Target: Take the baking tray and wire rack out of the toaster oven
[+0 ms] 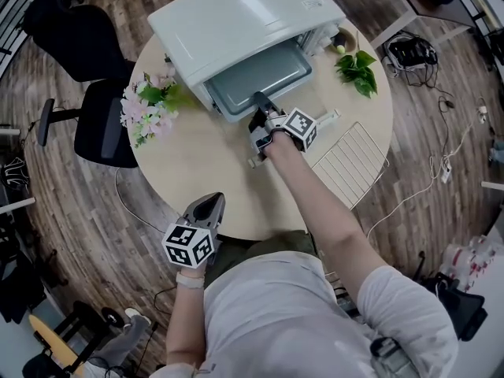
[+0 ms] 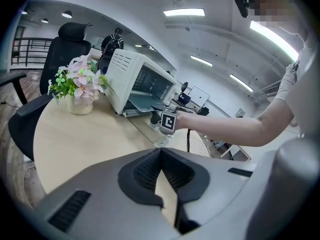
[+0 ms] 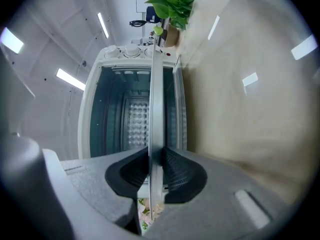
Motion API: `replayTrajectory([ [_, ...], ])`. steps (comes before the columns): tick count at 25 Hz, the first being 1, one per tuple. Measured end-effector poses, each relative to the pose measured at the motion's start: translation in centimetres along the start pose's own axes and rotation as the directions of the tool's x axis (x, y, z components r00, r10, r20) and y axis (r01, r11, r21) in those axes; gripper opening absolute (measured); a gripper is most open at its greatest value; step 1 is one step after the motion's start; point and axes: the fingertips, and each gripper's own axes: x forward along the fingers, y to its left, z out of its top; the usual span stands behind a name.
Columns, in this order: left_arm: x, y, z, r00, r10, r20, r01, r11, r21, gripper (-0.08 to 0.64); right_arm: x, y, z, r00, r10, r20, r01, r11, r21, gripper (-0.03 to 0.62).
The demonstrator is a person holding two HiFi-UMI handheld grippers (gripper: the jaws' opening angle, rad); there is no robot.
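Metal fills the pinch of my right gripper [image 3: 156, 156]: its jaws are clamped on the near rim of the tray [image 3: 156, 84]. I see the tray edge-on, as a thin strip running from the jaws straight into the mouth of the oven [image 3: 92, 109]. From the head view, the tray looks partly drawn out in front of the oven, above the dropped door.

My worry is that the hold is narrow and sits on one edge only. Once the far end leaves the oven's rails, I judge that the weight could swing the tray downward in my jaws. It might then slip free and bang onto the door or the table [image 1: 205, 172]. A crooked pull could also jam the tray in the opening and drag the oven toward me.

My left gripper [image 2: 161, 156] has its jaws together on nothing. It hangs at the table's near edge, well away from the oven, so it gives no support underneath.

The rack [image 1: 350, 164] is already out. It lies flat on the table to the front right of the oven, near my right gripper but not touching it.
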Motion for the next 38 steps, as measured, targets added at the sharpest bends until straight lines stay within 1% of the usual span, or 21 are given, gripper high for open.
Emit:
replayTrajectory([
  [12, -0.3, -5.8, -1.7, 0.999, 0.024, 0.047, -0.025, 1.0, 0.009, 0.0, -8.9, -0.6, -0.1, 0.998, -0.059, -0.001, 0.059, 0.998, -0.019, 0.072],
  [17, -0.8, -7.7, -2.7, 0.997, 0.038, 0.073, -0.039, 0.999, 0.002, -0.001, -12.4, -0.4, -0.2, 0.999, -0.038, -0.029, 0.038, 0.999, -0.005, 0.071],
  [23, -1.4, -10.1, -4.3, 0.993, 0.063, 0.098, -0.063, 0.998, -0.005, 0.0, -16.7, 0.7, -0.1, 0.996, -0.019, -0.085, 0.016, 0.999, -0.034, 0.071],
  [27, -2.1, -11.6, -5.5, 0.989, 0.083, 0.123, -0.08, 0.996, -0.025, -0.001, -19.2, 1.4, -0.7, 0.991, -0.004, -0.134, -0.002, 0.999, -0.048, 0.071],
  [29, -2.6, -12.6, -6.4, 0.986, 0.095, 0.136, -0.09, 0.995, -0.039, 0.0, -20.7, 1.7, -1.3, 0.987, -0.01, -0.161, 0.002, 0.999, -0.052, 0.071],
  [31, -3.2, -13.5, -7.4, 0.982, 0.111, 0.152, -0.104, 0.993, -0.055, -0.002, -22.1, 1.9, -2.0, 0.981, -0.014, -0.194, 0.002, 0.998, -0.064, 0.071],
  [34, -4.0, -14.4, -8.8, 0.974, 0.142, 0.177, -0.128, 0.988, -0.087, 0.0, -23.6, 1.9, -3.5, 0.968, -0.001, -0.253, -0.022, 0.996, -0.089, 0.071],
  [38, -5.5, -15.4, -10.1, 0.962, 0.178, 0.208, -0.156, 0.981, -0.118, 0.0, -25.5, 1.4, -6.3, 0.947, -0.035, -0.319, 0.009, 0.997, -0.082, 0.071],
])
